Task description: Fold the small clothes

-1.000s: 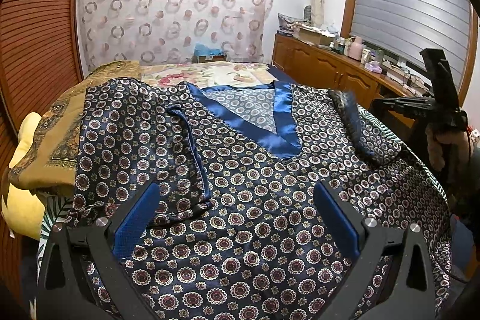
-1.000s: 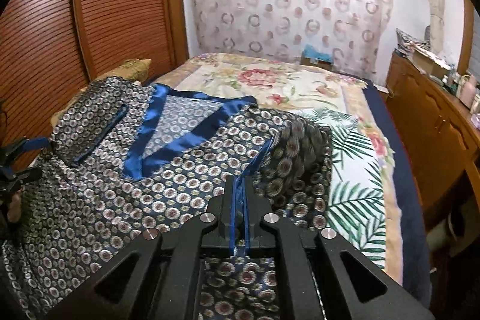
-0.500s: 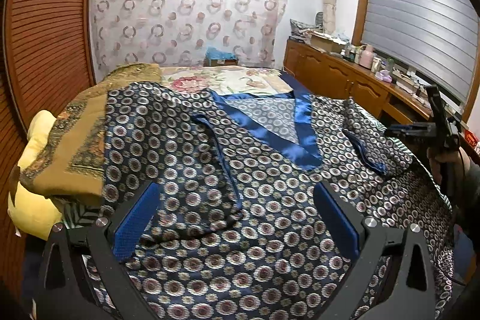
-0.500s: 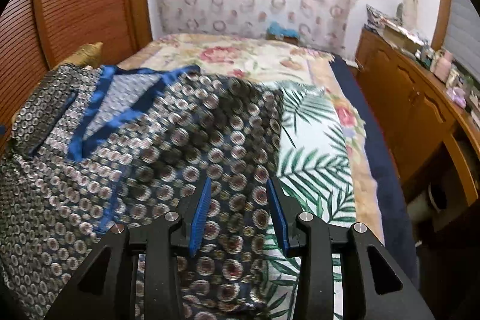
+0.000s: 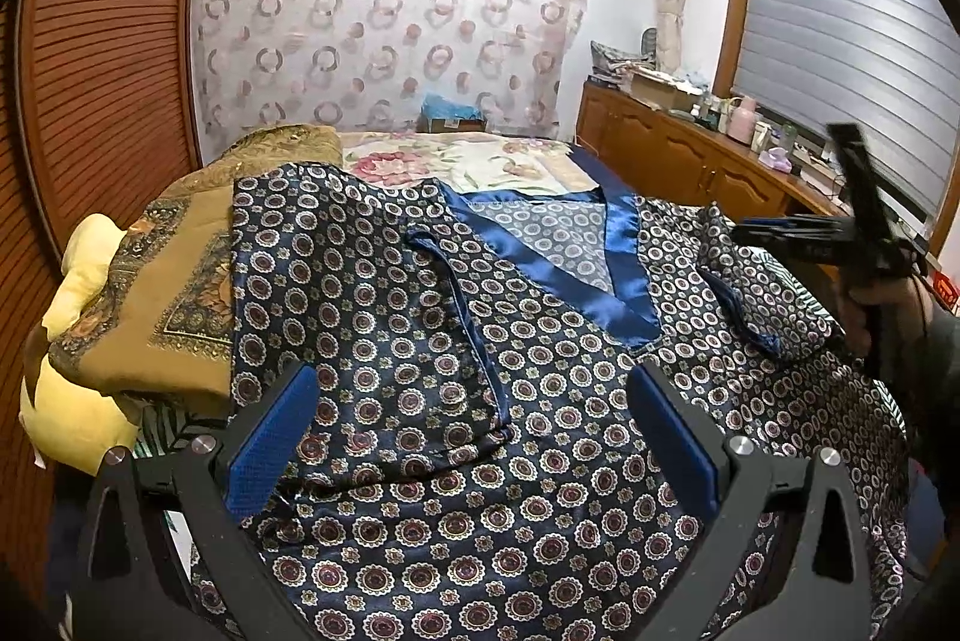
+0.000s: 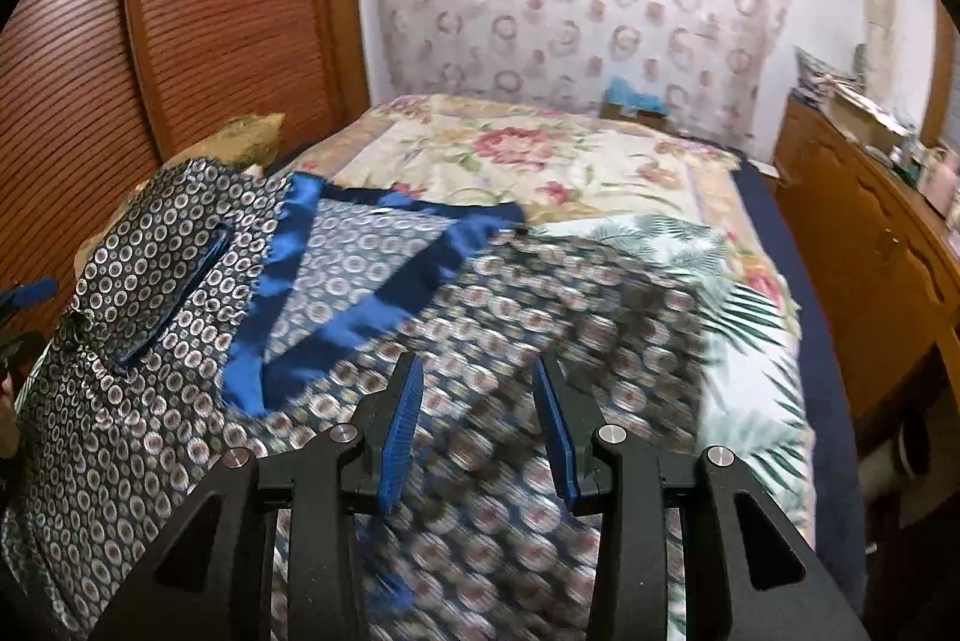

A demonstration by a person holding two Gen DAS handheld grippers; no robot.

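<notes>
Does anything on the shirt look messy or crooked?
Yes. The patterned shirt lies spread on the bed, but its two sleeves don't match: one sleeve is folded flat across the front, while the other sleeve sits bunched in a lump.

Shirt (image 5: 540, 401) lies spread on the bed (image 6: 540, 161), neckline toward the far curtain (image 5: 390, 17). Left sleeve (image 5: 390, 341) folded onto the shirt front; right sleeve (image 5: 762, 293) bunched at the shirt's right edge. Folded blanket (image 5: 174, 293) left of shirt, on a pillow (image 5: 72, 401). Cabinet (image 6: 870, 251) right of bed.
</notes>
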